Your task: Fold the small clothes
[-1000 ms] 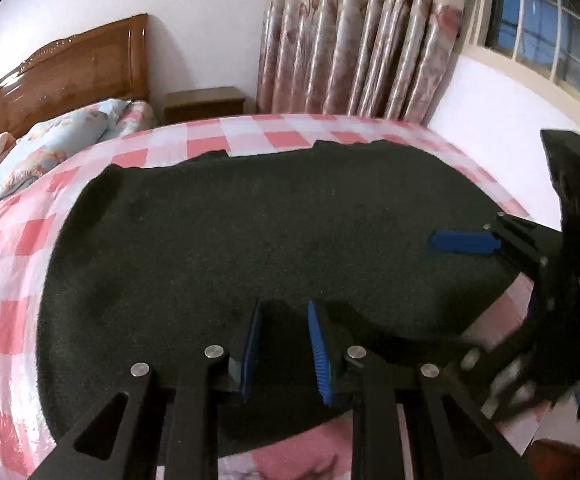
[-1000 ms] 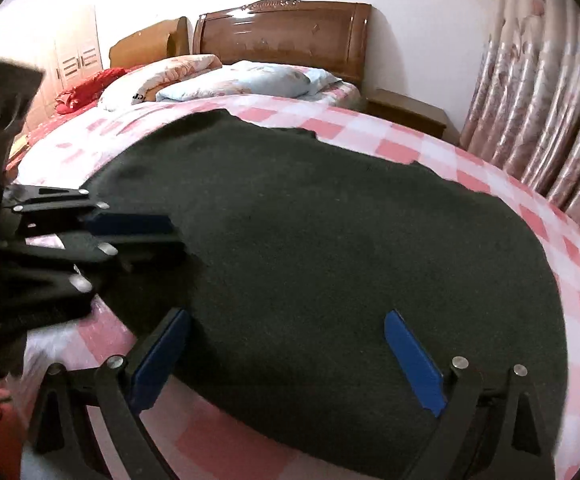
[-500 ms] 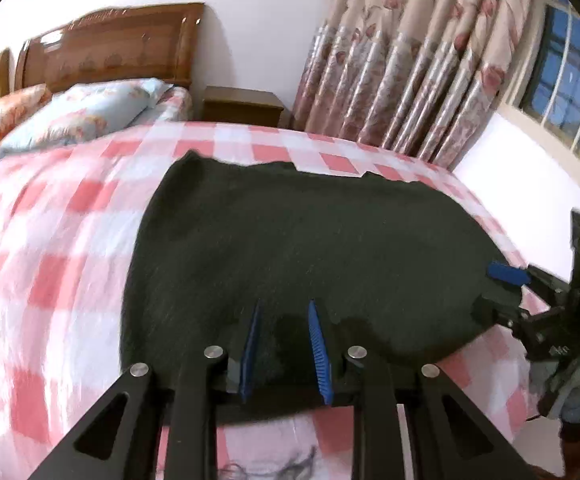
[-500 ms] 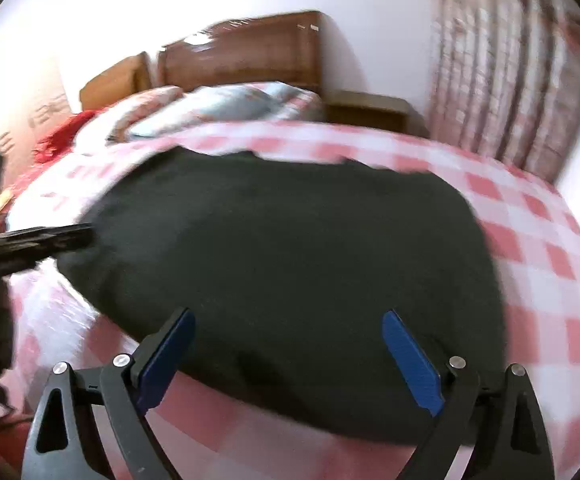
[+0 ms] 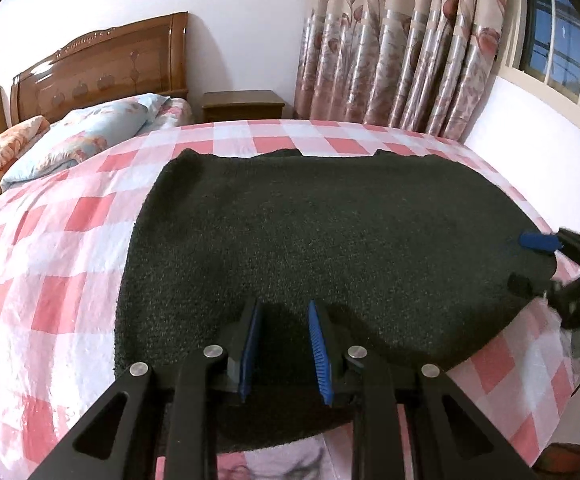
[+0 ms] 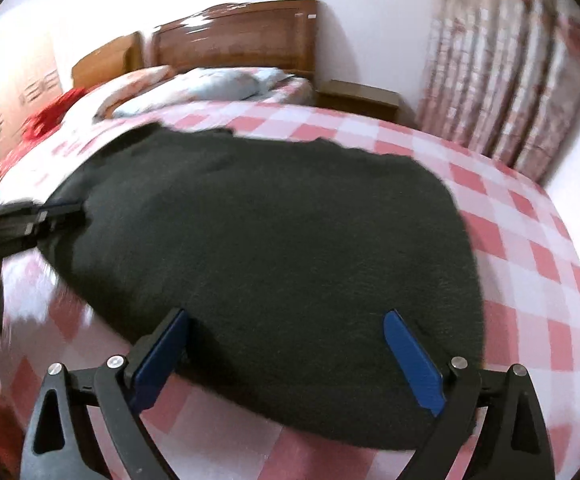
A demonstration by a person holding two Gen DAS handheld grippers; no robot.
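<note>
Your dark knitted garment (image 5: 329, 240) lies spread flat on the pink-and-white checked bedspread (image 5: 50, 248), its near hem at the foot of the bed and its far edge pointing towards the wooden headboard (image 5: 102, 68).

Your left gripper (image 5: 284, 346) sits low over the near hem with its blue pads (image 5: 318, 350) set a narrow gap apart; dark fabric shows in that gap, but you cannot tell from either view whether the pads actually pinch it. In the right wrist view this same gripper (image 6: 62, 210) appears at the garment's left edge (blurred, so its jaws cannot be read there).

Your right gripper (image 6: 286, 354) is spread wide, its two blue pads (image 6: 411, 364) well apart and framing the garment's near hem, with nothing held between them. In the left wrist view it (image 5: 529, 262) shows at the garment's right corner, one blue pad over the cloth.

Pillows (image 5: 78, 136) lie by the headboard; a nightstand (image 5: 244, 106) and patterned curtains (image 5: 401, 48) stand beyond.
</note>
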